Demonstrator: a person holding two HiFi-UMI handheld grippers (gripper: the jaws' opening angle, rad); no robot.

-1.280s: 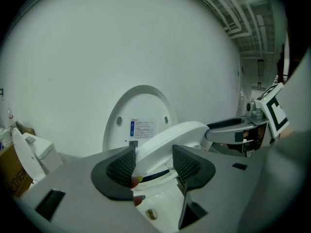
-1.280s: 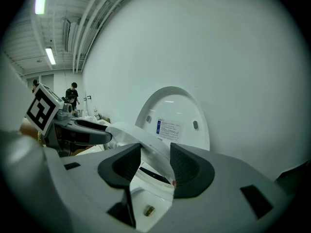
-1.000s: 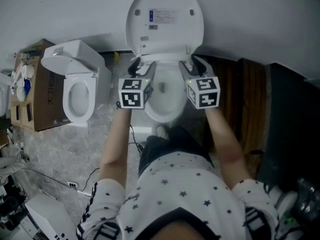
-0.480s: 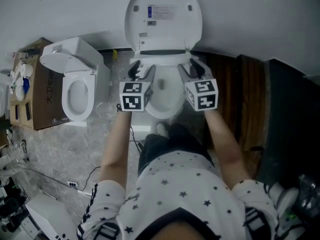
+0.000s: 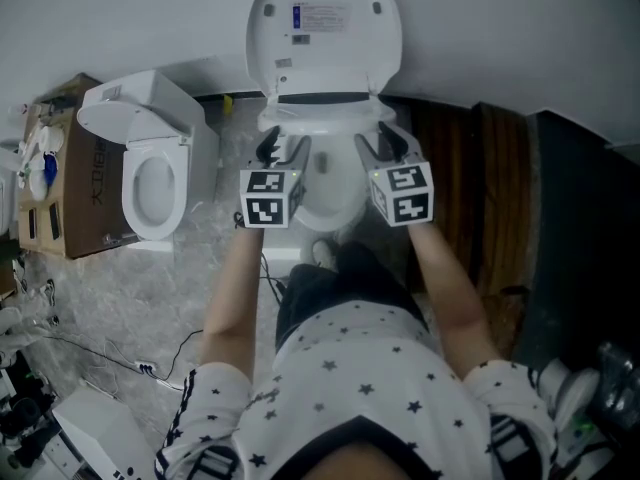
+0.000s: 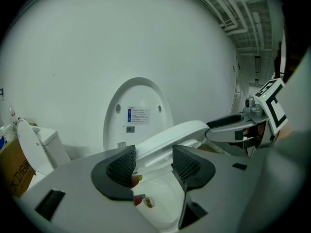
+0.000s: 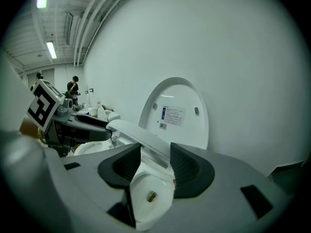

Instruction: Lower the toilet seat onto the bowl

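In the head view, the white oval plastic toilet seat (image 5: 320, 120) hangs part-way down. It is clear of the raised white oval lid (image 5: 322, 33) and not yet on the white ceramic bowl (image 5: 330, 196). I have the left gripper (image 5: 281, 146) on one side of it and the right gripper (image 5: 386, 140) on the other.

In the left gripper view, the jaws stand wide with their ribbed pads closed across the seat's rim (image 6: 175, 132), which slopes up toward the other gripper.

In the right gripper view, the jaws are just as wide and clamped on the rim (image 7: 141, 135) above the bowl.

I judge the seat to be rigid, fairly light and glossy, so the pads could slip on it. It pivots on its rear hinge, and if it dropped it would bang down. Holding both sides near the front looks like the right place.
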